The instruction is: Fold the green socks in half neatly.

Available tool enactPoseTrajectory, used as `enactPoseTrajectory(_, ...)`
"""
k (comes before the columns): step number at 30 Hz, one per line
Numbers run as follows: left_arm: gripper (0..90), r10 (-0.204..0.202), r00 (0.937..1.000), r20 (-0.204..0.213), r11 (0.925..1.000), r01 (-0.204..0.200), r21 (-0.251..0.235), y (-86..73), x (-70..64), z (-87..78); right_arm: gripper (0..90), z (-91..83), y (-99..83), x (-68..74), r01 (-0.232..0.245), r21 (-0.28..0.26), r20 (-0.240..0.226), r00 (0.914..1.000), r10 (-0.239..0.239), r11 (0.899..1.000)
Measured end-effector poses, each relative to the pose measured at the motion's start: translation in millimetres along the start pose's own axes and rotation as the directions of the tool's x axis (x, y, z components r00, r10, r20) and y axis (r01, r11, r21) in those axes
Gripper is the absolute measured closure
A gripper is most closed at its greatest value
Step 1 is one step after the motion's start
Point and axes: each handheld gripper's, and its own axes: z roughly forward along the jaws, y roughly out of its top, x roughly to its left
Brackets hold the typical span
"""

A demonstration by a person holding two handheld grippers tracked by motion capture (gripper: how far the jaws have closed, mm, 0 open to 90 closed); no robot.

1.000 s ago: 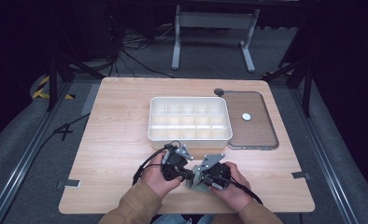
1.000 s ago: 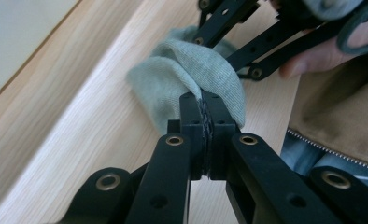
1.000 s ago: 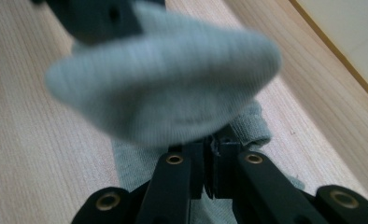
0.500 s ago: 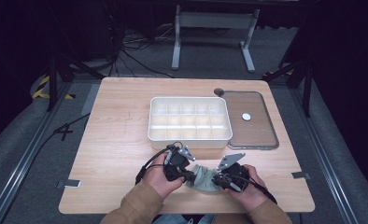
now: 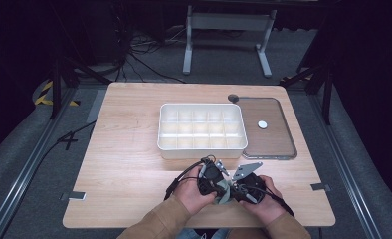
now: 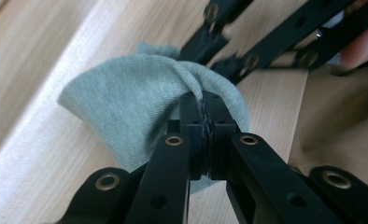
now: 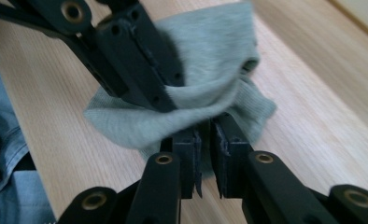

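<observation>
At the near edge of the wooden table [image 5: 124,149], the person's left hand [image 5: 191,191] is holding the left gripper [image 5: 218,185], and its jaws are pressing together on a fold of a small grey-green cloth [image 6: 140,107]; in the left gripper view the two black jaws are meeting with the fabric pinched between them. The cloth is sitting bunched on the tabletop between the two tools, just in front of the person and well short of the white compartment tray [image 5: 202,129], which is resting in the middle of the table. Just right of the cloth, the right hand [image 5: 263,196] is holding the right gripper [image 5: 232,188], pointing back toward the left one. In the right gripper view its jaws are standing slightly apart with a narrow gap showing between them, the lower edge of the cloth [image 7: 205,88] lying at their tips; I cannot tell whether they are actually catching the fabric. The left gripper's jaws are crossing over the cloth in that view. Farther right, beside the tray, a brown lid [image 5: 268,129] with a white knob is lying flat on the table
</observation>
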Motion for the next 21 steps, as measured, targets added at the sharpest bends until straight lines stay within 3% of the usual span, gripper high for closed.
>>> enactPoseTrajectory(3, 88.2, -0.013, 0.9999, 0.008, 0.9999, 0.013, -0.012, -0.9, -1.3, -2.5, 82.1, -7.3, -2.0, -2.7, -0.011, -0.014, 0.019, 0.9998, 0.011, 1.0)
enactPoseTrajectory(9, 87.0, -0.022, 0.9996, 0.02, 0.999, 0.021, 0.039, -2.4, 0.2, 10.9, 82.9, -0.5, -6.2, -6.5, -0.021, 0.013, 0.018, 0.9996, 0.02, 1.0)
enactPoseTrajectory(12, 81.2, -0.031, 0.998, 0.055, 0.9991, 0.029, 0.031, -3.1, 1.8, 15.3, 82.2, -15.1, -6.1, -7.1, -0.028, -0.024, 0.056, 0.998, 0.029, 0.999)
enactPoseTrajectory(16, 64.0, -0.015, 0.9983, 0.055, 0.9999, 0.015, 0.007, -5.6, -0.4, 0.7, 80.5, -28.9, -9.2, -8.0, -0.045, -0.057, 0.062, 0.9969, 0.048, 0.997)
enactPoseTrajectory(19, 62.2, -0.036, 0.9982, 0.049, 0.9986, 0.038, -0.037, -8.4, 0.2, -12.7, 77.8, -30.2, -11.3, -7.6, -0.057, -0.057, 0.046, 0.9972, 0.06, 0.997)
enactPoseTrajectory(21, 62.9, -0.028, 0.9993, 0.025, 0.9991, 0.029, -0.032, -8.9, 2.1, -17.7, 75.8, -30.0, -12.9, -5.7, -0.066, -0.048, 0.02, 0.9976, 0.067, 0.997)
